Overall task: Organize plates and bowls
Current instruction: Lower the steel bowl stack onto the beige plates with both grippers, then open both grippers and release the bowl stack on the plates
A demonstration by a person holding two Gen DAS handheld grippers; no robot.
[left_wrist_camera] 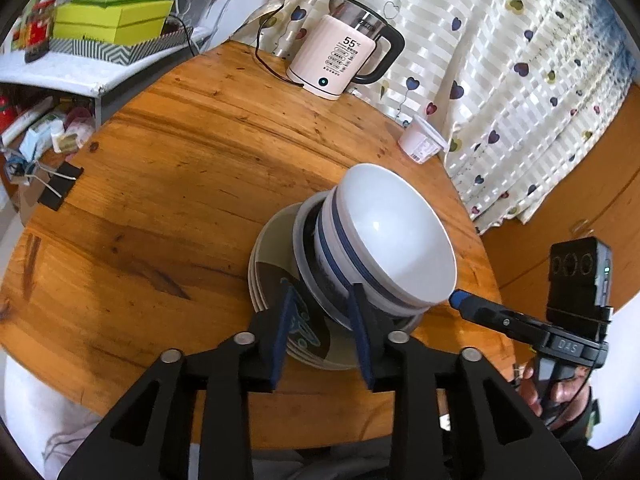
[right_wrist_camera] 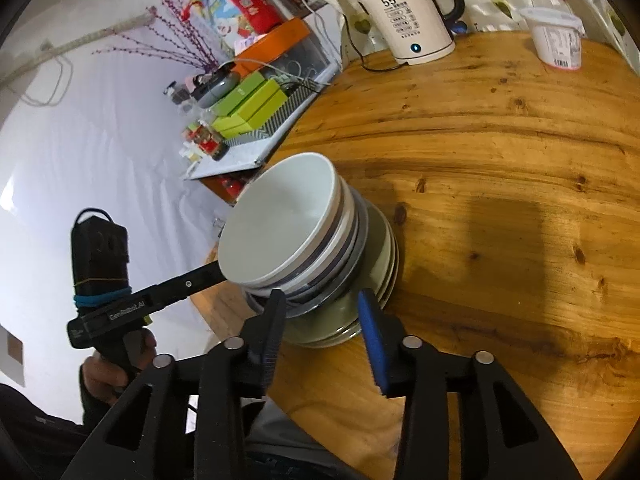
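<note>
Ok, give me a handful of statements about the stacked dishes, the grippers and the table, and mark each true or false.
1. The white bowl tops the stack of bowls and plates. True.
2. The left gripper is clamped on a plate. False: its jaws stand open, gripping nothing.
3. The kettle shows 55. True.
4. The right gripper holds the white cup. False: the cup sits far off on the table.
</note>
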